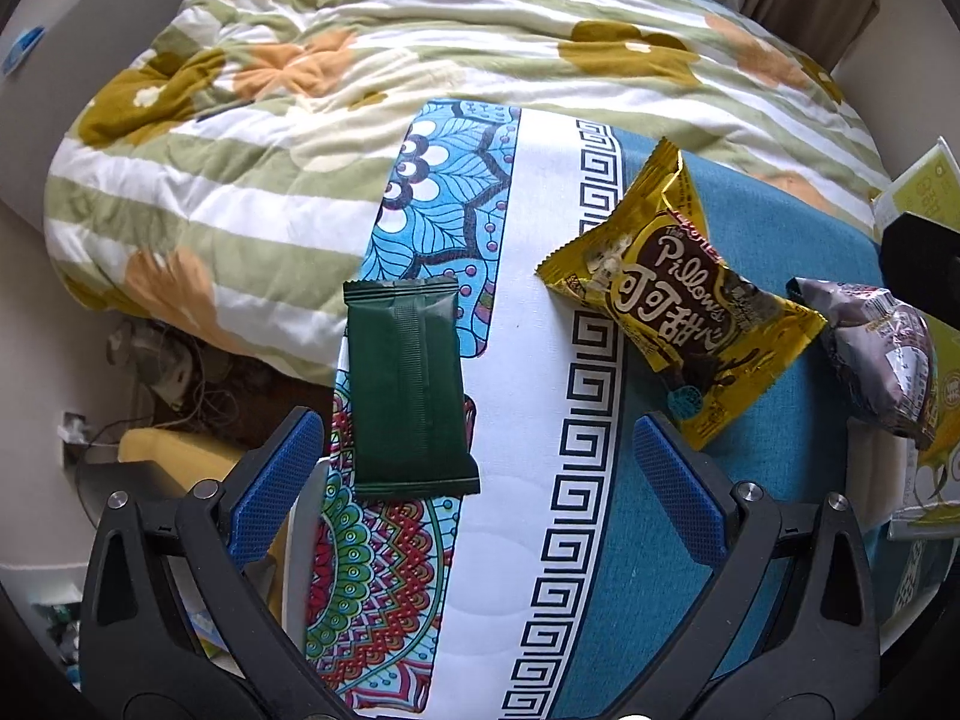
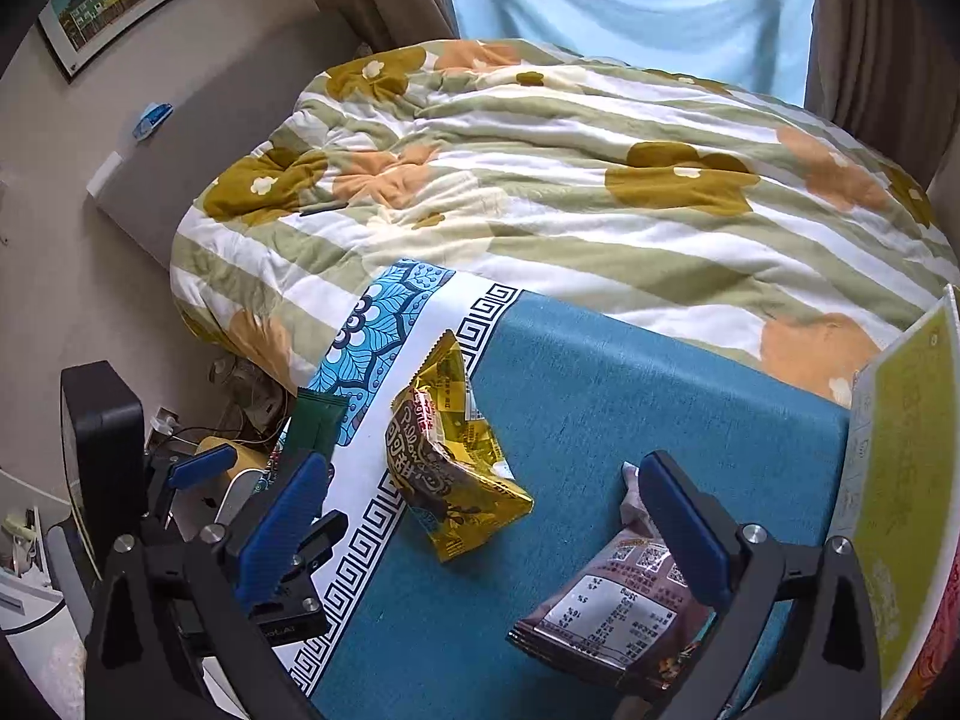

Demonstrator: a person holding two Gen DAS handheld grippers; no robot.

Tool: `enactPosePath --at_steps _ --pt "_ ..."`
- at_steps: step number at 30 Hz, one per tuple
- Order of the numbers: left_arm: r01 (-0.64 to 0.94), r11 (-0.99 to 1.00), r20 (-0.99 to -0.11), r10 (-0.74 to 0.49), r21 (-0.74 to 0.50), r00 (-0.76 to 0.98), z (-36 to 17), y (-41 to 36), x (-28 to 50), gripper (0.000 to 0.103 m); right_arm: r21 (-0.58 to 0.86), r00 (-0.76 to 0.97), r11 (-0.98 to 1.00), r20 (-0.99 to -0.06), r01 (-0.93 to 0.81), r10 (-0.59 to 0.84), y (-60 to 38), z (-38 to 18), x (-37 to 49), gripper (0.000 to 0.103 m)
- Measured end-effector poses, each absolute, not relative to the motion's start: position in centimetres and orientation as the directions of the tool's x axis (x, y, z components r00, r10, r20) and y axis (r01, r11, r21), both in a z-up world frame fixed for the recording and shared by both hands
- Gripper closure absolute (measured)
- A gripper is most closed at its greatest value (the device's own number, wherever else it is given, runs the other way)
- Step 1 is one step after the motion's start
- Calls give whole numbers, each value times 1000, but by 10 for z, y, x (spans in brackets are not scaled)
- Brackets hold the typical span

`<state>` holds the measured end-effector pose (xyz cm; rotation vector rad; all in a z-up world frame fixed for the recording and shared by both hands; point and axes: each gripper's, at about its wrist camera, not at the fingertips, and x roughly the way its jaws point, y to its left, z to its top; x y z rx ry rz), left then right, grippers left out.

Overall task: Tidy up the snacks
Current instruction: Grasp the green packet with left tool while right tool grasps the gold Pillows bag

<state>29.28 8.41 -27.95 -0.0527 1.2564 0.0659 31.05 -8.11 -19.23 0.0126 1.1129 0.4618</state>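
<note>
A dark green packet (image 1: 408, 384) lies flat on the patterned bedsheet (image 1: 528, 312), just ahead of my left gripper (image 1: 474, 438) and nearer its left finger. That gripper is open and holds nothing. A gold "Pillows" packet (image 1: 678, 306) lies crumpled to the right on the teal sheet, and a brown-and-silver packet (image 1: 876, 354) lies further right. My right gripper (image 2: 486, 474) is open over the teal sheet. The gold packet (image 2: 450, 468) lies between its fingers, and the brown packet (image 2: 612, 618) lies under its right finger. The green packet (image 2: 315, 420) shows at the left.
A rumpled striped floral quilt (image 1: 360, 120) covers the far part of the bed. A yellow-green carton (image 2: 900, 480) stands at the right edge. The bed's left edge drops to cables and clutter (image 1: 174, 372), beside a dark box (image 2: 99, 420).
</note>
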Motion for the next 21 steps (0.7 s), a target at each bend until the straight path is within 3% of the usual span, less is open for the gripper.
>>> enactPosePath --at_steps 16,21 --pt "-46 999 -982 8 -1 189 -317 83 323 5 239 286 915 -898 -323 336 -69 -219 338 0" --pt "-32 999 -978 -3 -10 207 -314 88 322 16 217 261 907 -910 -360 321 -63 -227 339 0"
